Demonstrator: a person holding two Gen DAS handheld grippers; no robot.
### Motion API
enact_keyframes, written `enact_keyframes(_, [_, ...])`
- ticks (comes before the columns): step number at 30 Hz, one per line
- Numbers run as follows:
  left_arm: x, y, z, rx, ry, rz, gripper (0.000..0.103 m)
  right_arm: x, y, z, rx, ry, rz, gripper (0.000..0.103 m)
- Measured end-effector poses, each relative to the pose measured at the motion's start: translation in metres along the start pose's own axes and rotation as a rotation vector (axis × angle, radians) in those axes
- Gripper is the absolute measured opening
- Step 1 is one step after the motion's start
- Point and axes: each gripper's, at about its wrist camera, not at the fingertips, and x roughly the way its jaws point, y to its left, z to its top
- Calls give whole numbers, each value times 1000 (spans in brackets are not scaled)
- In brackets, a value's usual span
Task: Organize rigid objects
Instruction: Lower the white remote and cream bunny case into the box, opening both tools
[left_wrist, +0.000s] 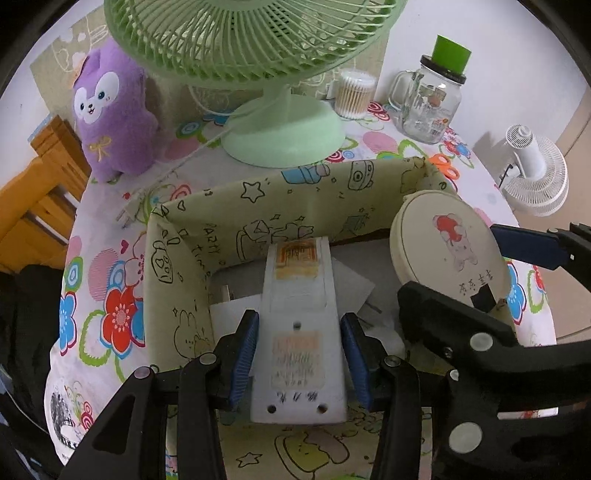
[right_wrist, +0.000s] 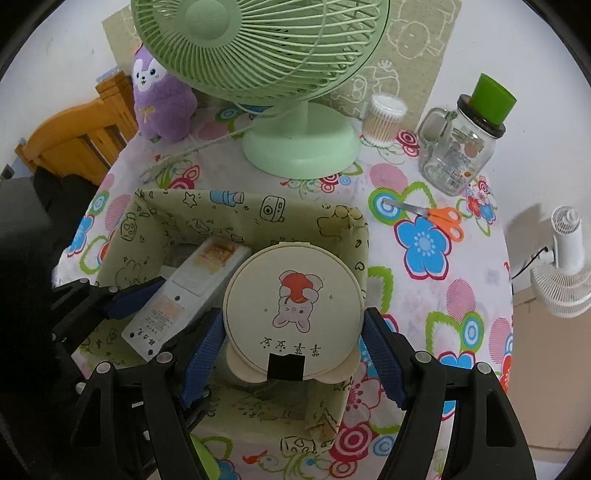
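Two grippers reached down into a pale green fabric bin (right_wrist: 236, 212) printed with black doodles, which sat on a flowered tablecloth (right_wrist: 424, 306). On the left, the left gripper (left_wrist: 300, 363) had its blue pads against the two long sides of a white rectangular device (left_wrist: 299, 332) with worn orange labels; its jaws stood narrow, closed on the device, whose far end pointed into the bin. Just to the right of it, the right gripper (right_wrist: 293, 349) held a round cream case (right_wrist: 293, 306) bearing a cartoon bunny, its jaws set wider, one pad on either side of the case's lower edge, over the bin's right half. Behind the bin stood a purple plush toy (right_wrist: 162, 99), a green table fan (right_wrist: 280, 92), a tub of cotton swabs (right_wrist: 384, 120) and a glass mug-jar (right_wrist: 461, 147) with a green cup on its lid. Orange-handled scissors (right_wrist: 436, 216) lay on the cloth to the bin's right.
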Motion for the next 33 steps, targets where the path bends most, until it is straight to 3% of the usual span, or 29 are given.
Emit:
enact_keyframes(2, [-4, 0, 1, 3, -9, 20, 69, 0, 0, 1, 4, -3, 0, 77])
enact_keyframes(3, [-4, 1, 2, 4, -12, 38, 73, 0, -2, 1, 8, -1, 5, 77])
enact_keyframes(11, [-15, 5, -1, 23, 10, 57, 91, 1, 1, 7, 8, -11, -4, 77])
enact_keyframes(16, [-22, 6, -2, 24, 17, 28, 94, 4, 8, 10, -9, -17, 3, 77])
enact_keyframes(27, [-19, 6, 1, 29, 46, 41, 94, 25, 13, 15, 0, 14, 14, 78])
enact_keyframes(30, [-19, 6, 1, 25, 47, 36, 94, 25, 13, 16, 7, 9, 21, 88])
enact_keyframes(33, [-20, 6, 1, 28, 47, 40, 94, 23, 13, 15, 14, 8, 25, 90])
